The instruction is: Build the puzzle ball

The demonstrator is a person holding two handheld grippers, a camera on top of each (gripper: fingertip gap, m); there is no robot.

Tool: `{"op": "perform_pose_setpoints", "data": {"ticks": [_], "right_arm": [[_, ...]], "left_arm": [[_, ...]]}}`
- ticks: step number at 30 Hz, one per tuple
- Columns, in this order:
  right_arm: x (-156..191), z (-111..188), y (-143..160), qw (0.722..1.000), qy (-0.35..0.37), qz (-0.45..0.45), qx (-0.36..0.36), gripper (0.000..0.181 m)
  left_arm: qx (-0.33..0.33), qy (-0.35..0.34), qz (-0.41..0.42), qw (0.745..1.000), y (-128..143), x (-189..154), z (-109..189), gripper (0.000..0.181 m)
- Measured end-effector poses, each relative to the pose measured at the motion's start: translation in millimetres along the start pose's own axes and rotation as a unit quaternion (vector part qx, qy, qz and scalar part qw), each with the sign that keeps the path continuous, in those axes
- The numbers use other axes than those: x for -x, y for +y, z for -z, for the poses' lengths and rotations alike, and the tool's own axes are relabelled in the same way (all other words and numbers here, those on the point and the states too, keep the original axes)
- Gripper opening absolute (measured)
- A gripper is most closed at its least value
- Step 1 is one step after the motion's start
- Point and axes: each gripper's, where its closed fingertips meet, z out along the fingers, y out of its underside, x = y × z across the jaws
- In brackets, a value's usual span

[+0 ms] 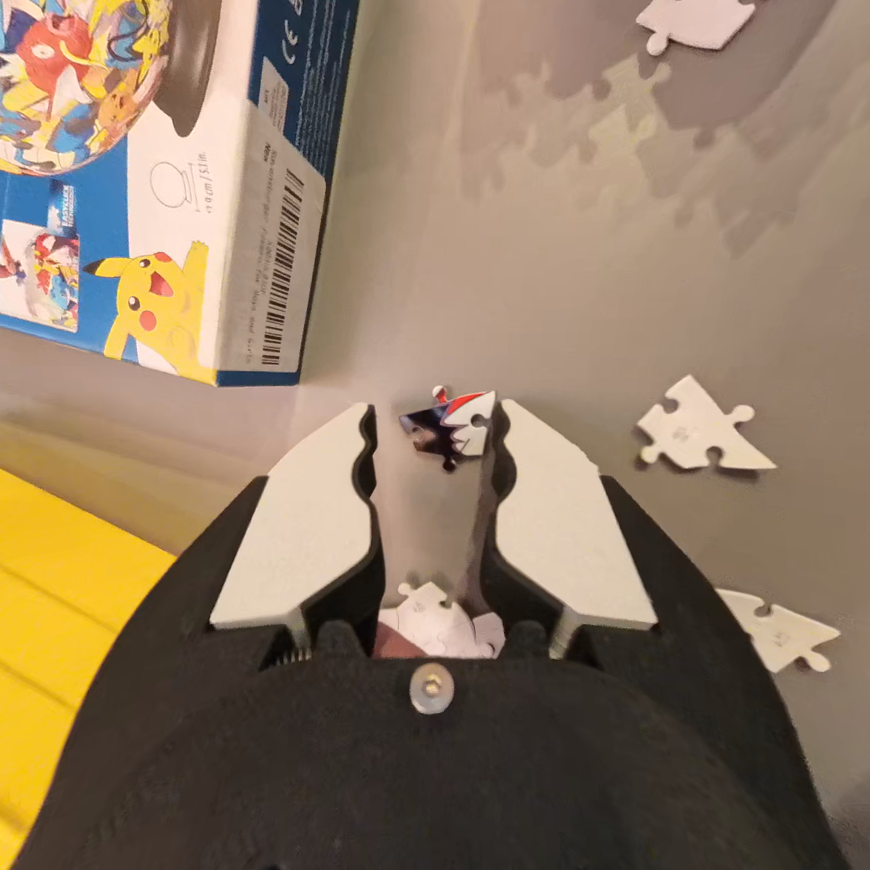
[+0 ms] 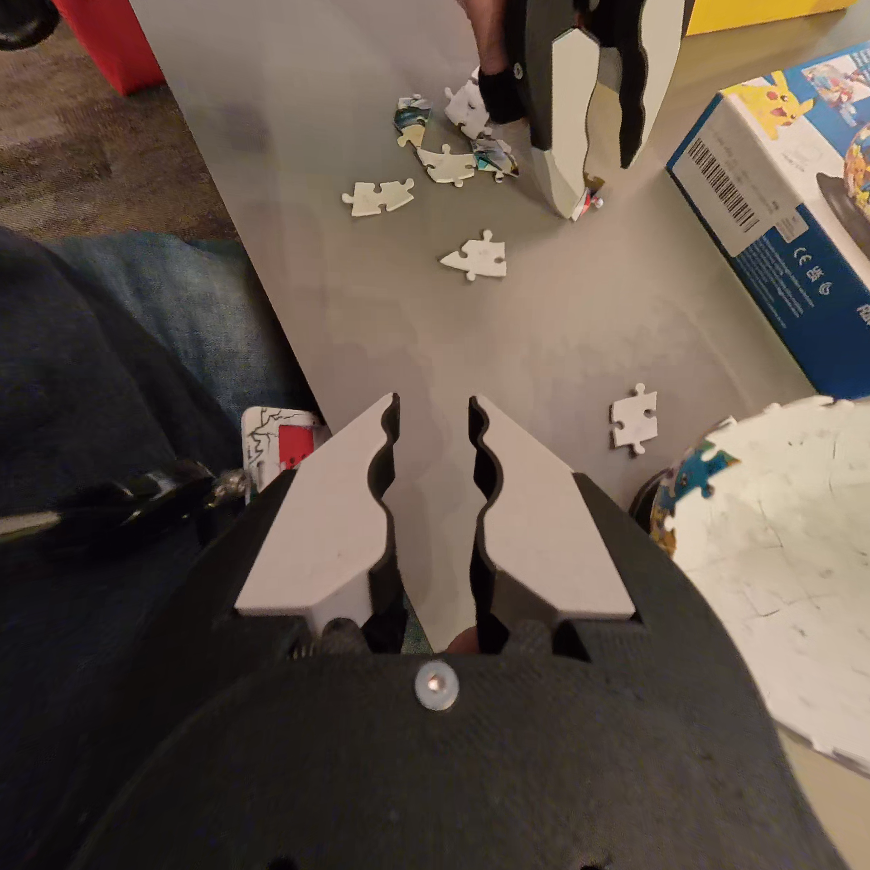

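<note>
At five o'clock in the right wrist view alone sits the half-built puzzle ball (image 2: 772, 565), right gripper (image 2: 433, 414) jaws narrowly parted and empty, while left gripper (image 1: 435, 421) jaws stand apart around a coloured piece (image 1: 452, 426).

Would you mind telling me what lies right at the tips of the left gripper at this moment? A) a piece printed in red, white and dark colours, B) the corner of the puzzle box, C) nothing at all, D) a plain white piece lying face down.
A: a printed piece in red, white and dark colours sits at the tips of the left gripper, against one fingertip, with the jaws apart.
</note>
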Motion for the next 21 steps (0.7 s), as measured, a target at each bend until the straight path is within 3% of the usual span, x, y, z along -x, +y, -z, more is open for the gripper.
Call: {"op": "perform_pose_setpoints", "data": {"ticks": [3,13,21], "right_arm": [[-3.2,7.9,0.2,1.0,-0.007,-0.009,-0.019,0.028],[-16.0,44.5,-9.5,0.99,-0.059,-0.073,-0.107,0.026],[-15.4,57.4,-6.9,0.983,-0.097,-0.092,-0.129,0.026]], "left_arm": [[0.013,0.009,0.001,1.0,0.3,-0.6,-2.1,0.027],[0.03,0.002,0.026,0.999,-2.9,-5.0,-4.5,0.0],[0.043,-0.006,0.036,0.998,-8.4,-6.6,-6.0,0.0]]}}
